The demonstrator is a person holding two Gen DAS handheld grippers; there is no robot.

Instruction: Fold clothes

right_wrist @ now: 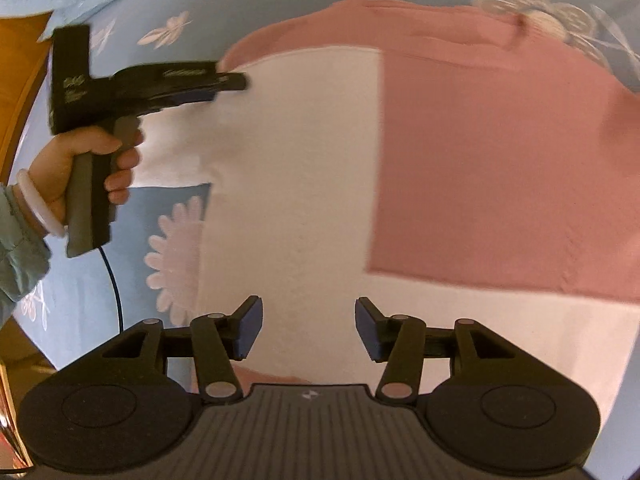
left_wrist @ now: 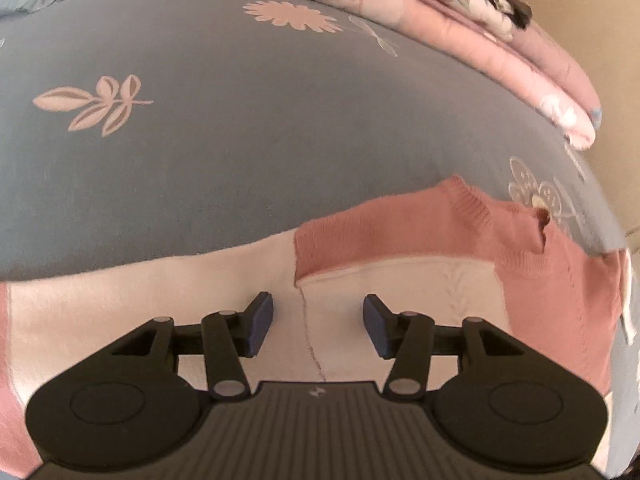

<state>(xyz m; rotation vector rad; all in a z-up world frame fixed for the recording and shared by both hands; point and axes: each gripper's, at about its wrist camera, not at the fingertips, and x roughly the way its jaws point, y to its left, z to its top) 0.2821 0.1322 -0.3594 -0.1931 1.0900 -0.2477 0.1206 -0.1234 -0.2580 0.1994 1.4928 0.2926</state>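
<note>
A knitted sweater [left_wrist: 400,280] in white and salmon-pink blocks lies spread flat on the grey-blue flowered bedsheet [left_wrist: 240,140]. Its pink ribbed edge [left_wrist: 460,200] points toward the far side of the bed. My left gripper [left_wrist: 318,326] hovers open over the white part, with nothing between its blue pads. In the right wrist view the same sweater [right_wrist: 300,160] fills the middle. My right gripper [right_wrist: 309,326] stands open above its white panel, empty. The left gripper [right_wrist: 234,82], held by a hand [right_wrist: 80,168], shows side-on at the sweater's left edge.
A folded pink floral quilt [left_wrist: 480,40] lies along the far side of the bed. A wooden bed edge [right_wrist: 24,92] runs at the left. A dark cable [right_wrist: 114,280] hangs from the left handle. Bare sheet [right_wrist: 80,300] lies left of the sweater.
</note>
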